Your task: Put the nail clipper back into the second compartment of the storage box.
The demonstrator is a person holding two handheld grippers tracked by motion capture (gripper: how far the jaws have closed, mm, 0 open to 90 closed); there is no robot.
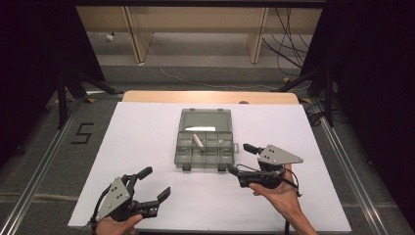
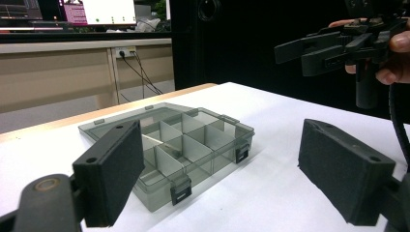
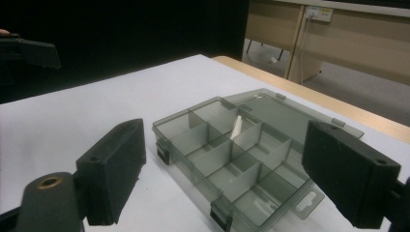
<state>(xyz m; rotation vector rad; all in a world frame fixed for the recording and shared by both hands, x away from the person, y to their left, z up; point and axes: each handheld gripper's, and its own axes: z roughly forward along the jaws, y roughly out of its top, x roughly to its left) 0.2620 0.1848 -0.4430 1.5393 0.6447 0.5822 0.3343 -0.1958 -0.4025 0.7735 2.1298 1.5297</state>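
While both open, left gripper [image 1: 152,184] and right gripper [image 1: 239,157] flank organizer box [image 1: 204,147].

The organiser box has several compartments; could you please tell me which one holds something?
In the organiser box, only a far-row middle compartment next to the open lid holds something: a small white strip leaning against a divider. The others look empty.

both grippers, left [image 1: 154,185] and right [image 1: 243,157], fingers spread wide, each in 1 hand
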